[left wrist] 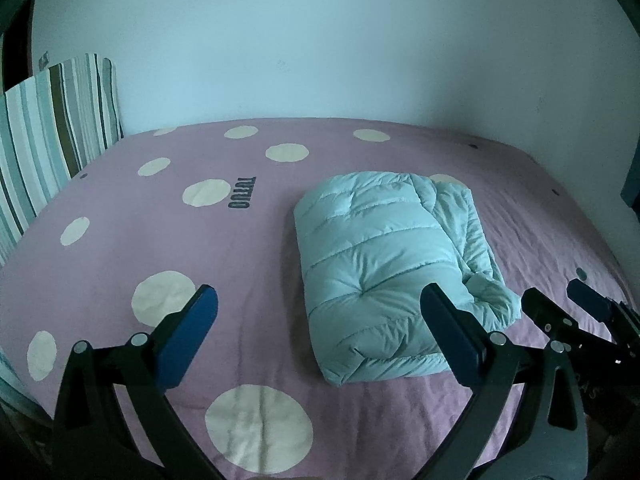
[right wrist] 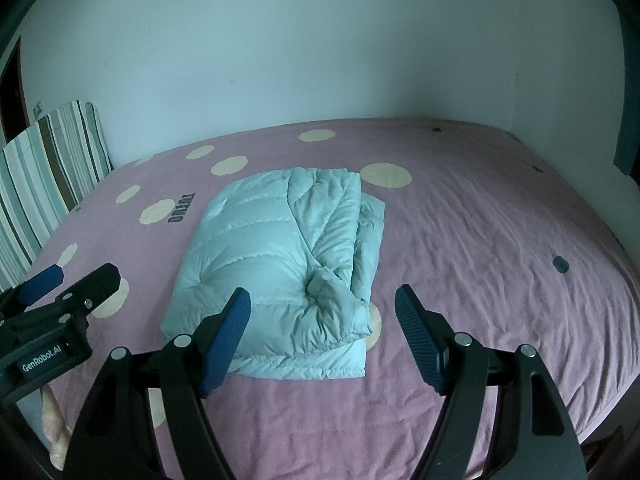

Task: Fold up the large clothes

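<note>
Quilted mint jacket (right wrist: 276,276) lies folded into a bundle on the bed (right wrist: 500,240), seemingly finished. Left gripper (left wrist: 318,320) and right gripper (right wrist: 322,320) hover short of it, jaws apart and empty.

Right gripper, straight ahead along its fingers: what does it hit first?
Most likely the folded light-blue puffer jacket: the open right gripper points down at its near right corner, nothing in between. Depth is unclear; slightly right, it meets the bedsheet.

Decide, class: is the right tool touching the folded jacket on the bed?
Apart. In the right wrist view the open right tool hangs above the jacket, nothing between its fingers; the left wrist view shows bedsheet between them.
</note>
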`<move>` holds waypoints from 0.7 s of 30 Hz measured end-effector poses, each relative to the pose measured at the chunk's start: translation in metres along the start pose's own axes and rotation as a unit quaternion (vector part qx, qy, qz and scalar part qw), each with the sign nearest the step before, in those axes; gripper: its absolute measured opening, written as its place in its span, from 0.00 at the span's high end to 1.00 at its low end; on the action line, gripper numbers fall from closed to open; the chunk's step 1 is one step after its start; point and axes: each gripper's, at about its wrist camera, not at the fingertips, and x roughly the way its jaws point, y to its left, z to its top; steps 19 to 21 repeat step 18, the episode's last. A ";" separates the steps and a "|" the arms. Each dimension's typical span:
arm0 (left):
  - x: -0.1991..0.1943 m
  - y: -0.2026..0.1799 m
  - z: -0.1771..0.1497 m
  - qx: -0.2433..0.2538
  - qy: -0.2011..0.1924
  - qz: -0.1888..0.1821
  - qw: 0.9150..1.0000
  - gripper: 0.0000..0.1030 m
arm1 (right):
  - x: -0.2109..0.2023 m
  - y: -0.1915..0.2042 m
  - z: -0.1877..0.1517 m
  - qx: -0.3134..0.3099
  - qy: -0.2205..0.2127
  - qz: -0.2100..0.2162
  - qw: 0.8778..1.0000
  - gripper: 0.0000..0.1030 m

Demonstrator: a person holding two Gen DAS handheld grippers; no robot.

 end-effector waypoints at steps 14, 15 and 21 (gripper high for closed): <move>0.053 0.048 -0.002 -0.025 0.041 0.062 0.997 0.02 | 0.026 -0.039 0.003 0.022 0.007 -0.027 0.999 0.20; 0.060 0.057 -0.002 -0.033 0.047 0.071 0.996 0.02 | 0.031 -0.047 0.004 0.026 0.010 -0.033 0.999 0.20; 0.097 0.102 -0.005 -0.059 0.082 0.113 0.988 0.02 | 0.048 -0.069 0.007 0.034 0.020 -0.047 0.998 0.18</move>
